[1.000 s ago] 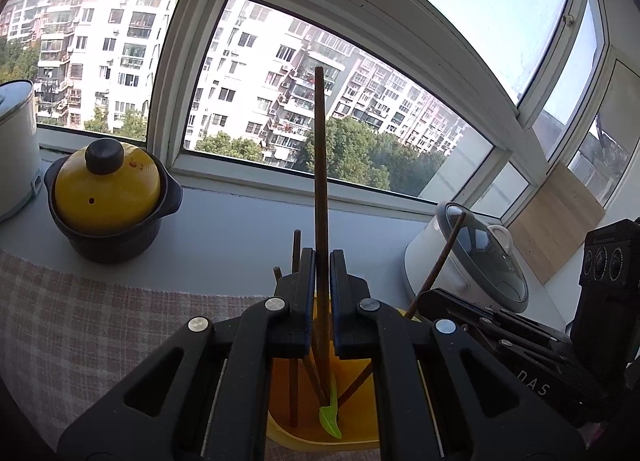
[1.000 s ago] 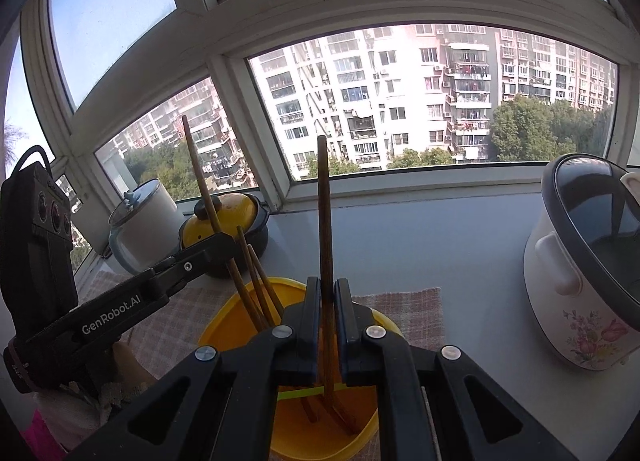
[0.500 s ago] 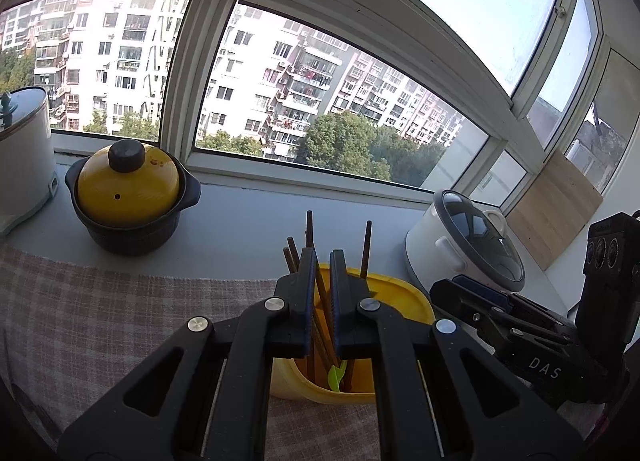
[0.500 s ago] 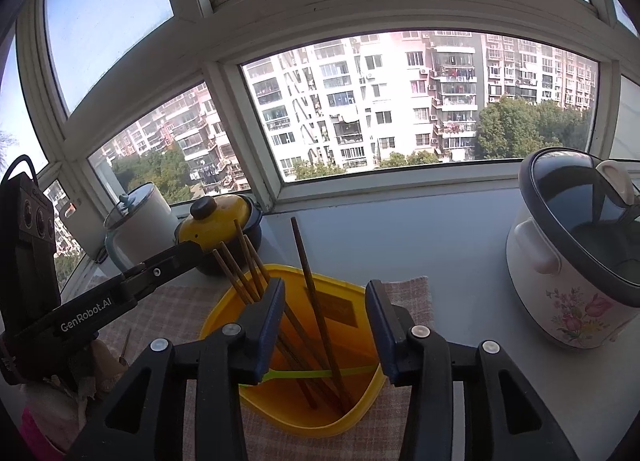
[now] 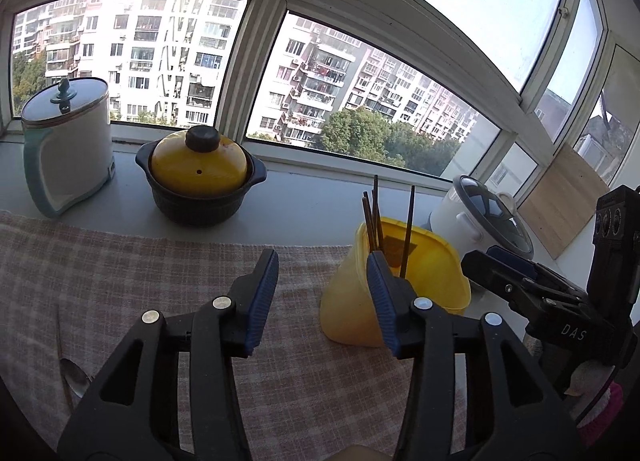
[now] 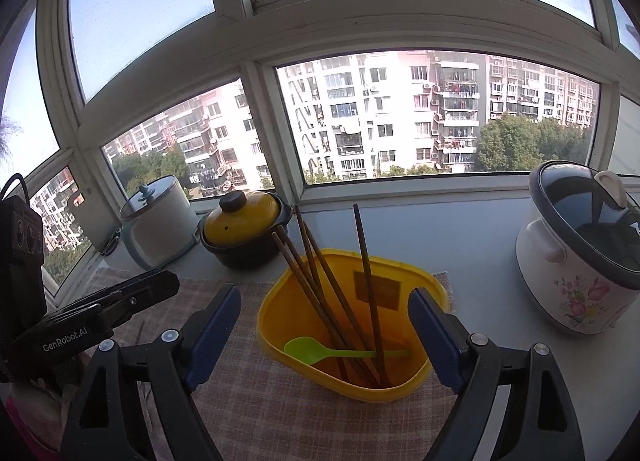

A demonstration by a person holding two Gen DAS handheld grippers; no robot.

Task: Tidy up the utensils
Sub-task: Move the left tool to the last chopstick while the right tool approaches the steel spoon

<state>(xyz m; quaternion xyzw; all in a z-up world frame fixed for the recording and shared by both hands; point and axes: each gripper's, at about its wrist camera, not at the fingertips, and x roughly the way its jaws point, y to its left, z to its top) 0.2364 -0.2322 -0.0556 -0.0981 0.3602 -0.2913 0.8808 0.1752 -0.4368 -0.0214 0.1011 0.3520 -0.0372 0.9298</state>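
Observation:
A yellow container stands on the checked cloth and holds several brown chopsticks and a green spoon. My right gripper hangs just in front of it, jaws opening wide, with nothing pressed between the pads. In the left wrist view the container is right of centre, partly behind my right-hand finger. My left gripper is over the cloth to its left, jaws opening and empty. A metal spoon lies on the cloth at the lower left.
On the sill behind stand a white lidded kettle, a dark pot with a yellow lid and a flowered rice cooker. A wooden board leans at the far right. Windows close off the back.
Both grippers were shut on upright chopsticks; both have let go and the sticks now rest in the yellow container. Both have drawn back, the left one shifting to the left.

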